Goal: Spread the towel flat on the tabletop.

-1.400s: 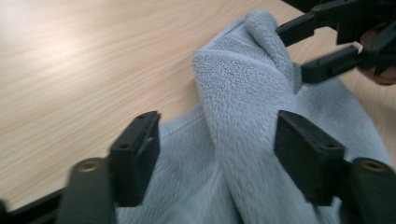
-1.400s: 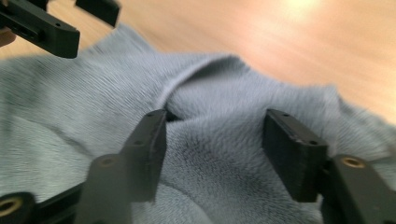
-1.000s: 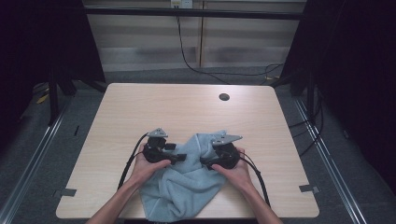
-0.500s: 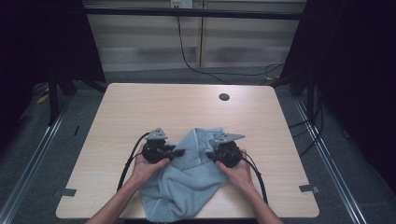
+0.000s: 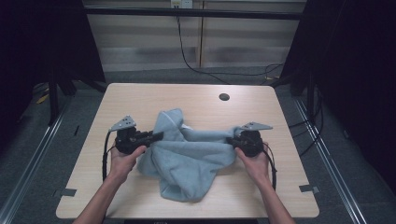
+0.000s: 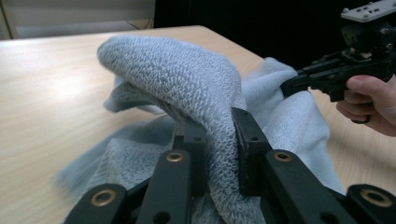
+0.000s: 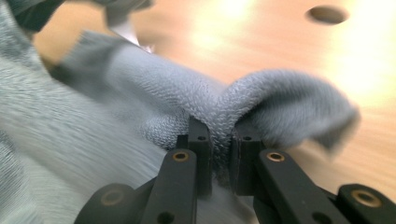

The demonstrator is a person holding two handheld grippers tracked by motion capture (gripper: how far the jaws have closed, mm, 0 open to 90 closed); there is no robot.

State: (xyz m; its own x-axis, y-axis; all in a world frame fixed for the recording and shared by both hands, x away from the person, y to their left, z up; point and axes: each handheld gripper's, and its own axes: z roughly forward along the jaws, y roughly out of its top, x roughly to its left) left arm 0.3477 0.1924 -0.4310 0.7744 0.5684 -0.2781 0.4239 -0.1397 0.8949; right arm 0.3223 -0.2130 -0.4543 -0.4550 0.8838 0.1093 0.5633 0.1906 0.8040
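Left gripper (image 5: 156, 136): jaws have just been closing and now pinch a thick fold of the blue-grey towel (image 5: 189, 158); in the left gripper view the terry cloth is squeezed between the two black jaws (image 6: 219, 154) and arches up over them.
Right gripper (image 5: 229, 140): jaws have likewise just been closing and are clamped on another fold of the same towel; in the right gripper view the cloth (image 7: 261, 98) bulges out to either side of the narrow gap between the jaws (image 7: 221, 154).
Towel position: strung between the two grippers, one bunched end humped up just past the left gripper's tips, the bulk sagging below and between both grippers onto the table (image 5: 140, 100).
Towel lower edge: lies on the tabletop on the person's side of the grippers, between the two forearms.
Hands: left hand (image 5: 122, 161) and right hand (image 5: 254, 161) each wrap a gripper body from behind.
Gripper spacing: well apart, tips facing each other across the towel.
Table hole (image 5: 224, 97): round, dark, beyond the right gripper, well clear of the cloth.
Image quality: right gripper view blurred at the cloth's far edge.
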